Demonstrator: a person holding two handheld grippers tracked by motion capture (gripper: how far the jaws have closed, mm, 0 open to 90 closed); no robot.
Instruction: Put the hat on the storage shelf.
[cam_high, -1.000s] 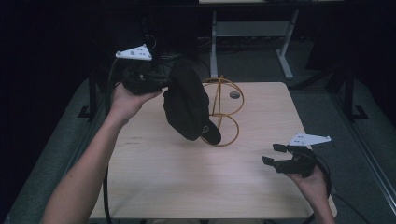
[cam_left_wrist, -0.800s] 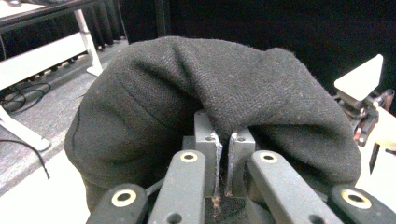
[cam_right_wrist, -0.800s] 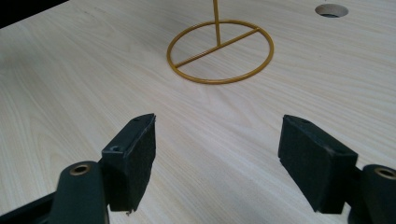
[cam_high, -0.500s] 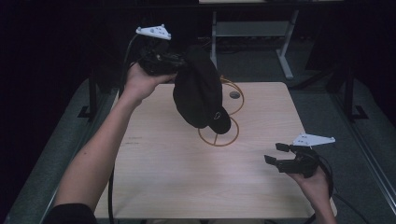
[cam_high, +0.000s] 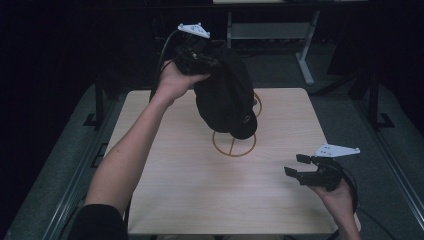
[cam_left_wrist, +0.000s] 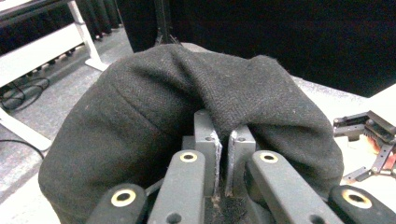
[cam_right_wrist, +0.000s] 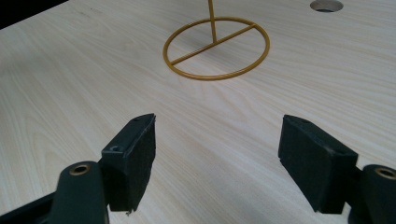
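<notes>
The left gripper (cam_high: 200, 59), raised at 12 o'clock on an outstretched arm, has its fingers clamped on a black wool cap (cam_high: 226, 97) above the gold wire stand (cam_high: 234, 144). The right gripper (cam_high: 306, 172), fingers apart, hovers low over the pale wooden table (cam_high: 200, 200) at 4 o'clock.

Left gripper (cam_high: 200, 57): black body, grey three-cornered plate on top at twelve o'clock, black cable trailing off it. Its arms carry brass-ringed screw holes, with grey blocks at the tips. Right gripper (cam_high: 300, 170), at four o'clock: black, flat dark pads (cam_right_wrist: 135, 161), same plate. Left arm has a dark short sleeve (cam_high: 97, 222).
</notes>
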